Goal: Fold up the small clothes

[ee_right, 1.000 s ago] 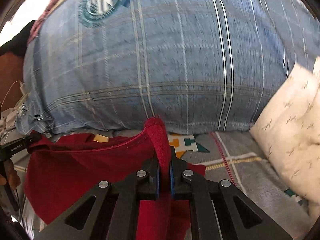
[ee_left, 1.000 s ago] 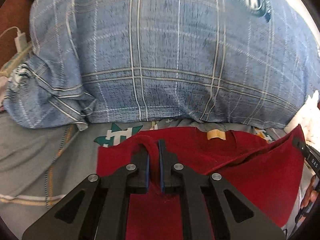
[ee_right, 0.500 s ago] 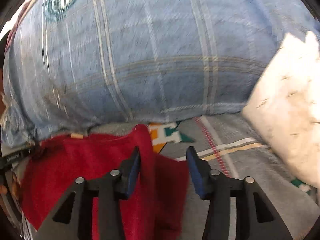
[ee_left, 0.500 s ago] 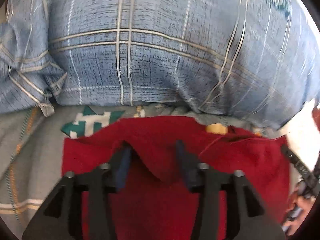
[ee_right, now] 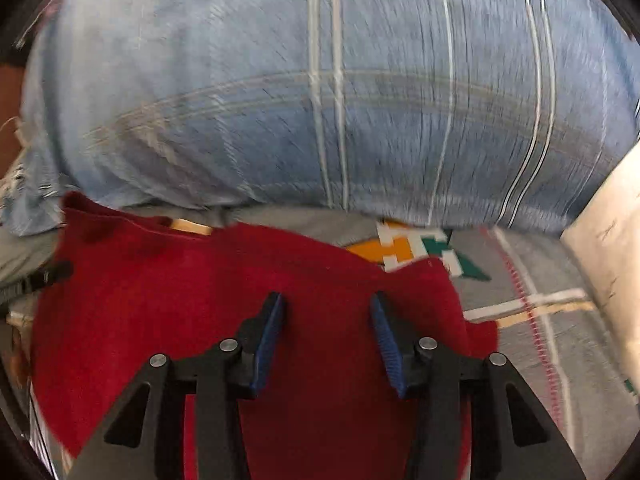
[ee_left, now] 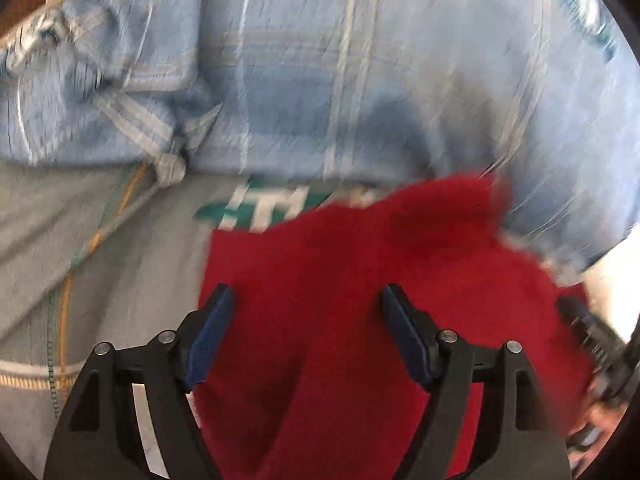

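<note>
Bedsheet (ee_right: 560, 360), grey and striped, lies under the red cloth (ee_right: 200, 300) beside a blue pillow (ee_right: 320, 100); my left gripper (ee_left: 306, 300) is opening over the cloth, my right gripper (ee_right: 326, 304) stands open.

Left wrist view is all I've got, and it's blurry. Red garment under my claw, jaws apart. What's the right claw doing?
Observer: The right claw is open too, over the red garment, pinching nothing.
Operator: Anything past the cloth's right edge?
Observer: Yes, grey patterned bedding, then a white pillow.
Operator: Any label showing?
Observer: A tan tag sits at the garment's far edge, by the blue plaid pillow.
</note>
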`<state>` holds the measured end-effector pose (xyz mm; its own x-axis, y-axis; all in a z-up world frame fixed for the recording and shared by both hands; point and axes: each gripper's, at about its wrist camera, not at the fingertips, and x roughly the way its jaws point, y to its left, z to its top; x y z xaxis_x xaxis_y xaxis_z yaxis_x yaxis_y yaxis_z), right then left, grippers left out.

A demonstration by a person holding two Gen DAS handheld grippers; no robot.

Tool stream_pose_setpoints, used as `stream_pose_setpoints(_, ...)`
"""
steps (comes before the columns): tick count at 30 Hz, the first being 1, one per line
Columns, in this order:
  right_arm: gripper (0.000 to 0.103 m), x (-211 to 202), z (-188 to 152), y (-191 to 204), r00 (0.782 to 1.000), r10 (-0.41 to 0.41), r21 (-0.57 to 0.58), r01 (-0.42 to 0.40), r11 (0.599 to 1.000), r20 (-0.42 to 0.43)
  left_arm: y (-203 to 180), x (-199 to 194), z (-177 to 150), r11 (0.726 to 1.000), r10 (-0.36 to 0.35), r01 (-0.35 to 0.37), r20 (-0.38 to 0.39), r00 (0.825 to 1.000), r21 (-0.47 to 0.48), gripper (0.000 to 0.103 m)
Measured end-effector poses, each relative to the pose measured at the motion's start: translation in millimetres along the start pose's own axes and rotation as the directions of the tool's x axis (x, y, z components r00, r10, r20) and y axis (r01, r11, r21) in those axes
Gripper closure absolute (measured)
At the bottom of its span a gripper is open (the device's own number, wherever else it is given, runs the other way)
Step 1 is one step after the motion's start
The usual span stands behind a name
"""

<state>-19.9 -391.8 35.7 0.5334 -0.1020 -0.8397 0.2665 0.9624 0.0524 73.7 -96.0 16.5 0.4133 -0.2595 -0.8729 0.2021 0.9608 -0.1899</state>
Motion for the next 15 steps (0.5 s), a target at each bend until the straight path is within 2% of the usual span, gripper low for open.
stream_pose_setpoints(4,0.052,1.0,6.2,0.9,1.000,-0.009,0.005,0.009,1.000,-0.003,10.6,-0.5,-7.1,0.999,-0.048,0.048,0.007,0.999,-0.026,0.026)
stream_pose_setpoints(7,0.050,-19.2,6.4,10.3,1.000,-0.014,-0.006,0.014,1.000,0.025,22.1,-21.2,-9.1,0.997,-0.077,0.077,0.005,0.997,-0.031,0.026)
stream_pose_setpoints(10,0.050,-44.0,6.9,40.8,0.988,0.121,-0.065,-0.115,0.991,0.094,35.7,-49.6,-19.2,0.995,-0.099,0.099,0.047,0.994,-0.017,0.026)
stream_pose_setpoints(13,0.050,-45.0,11.8,86.4,0.964,0.254,-0.146,-0.241,0.960,0.079,48.7,-73.9,-36.8,0.994,-0.106,0.107,0.077,0.991,-0.003,0.026)
stream_pose_setpoints(15,0.051,-40.8,11.8,109.6,0.953,0.298,-0.179,-0.284,0.942,0.058,55.9,-82.9,-49.2,0.992,-0.124,0.124,0.074,0.990,-0.001,0.026)
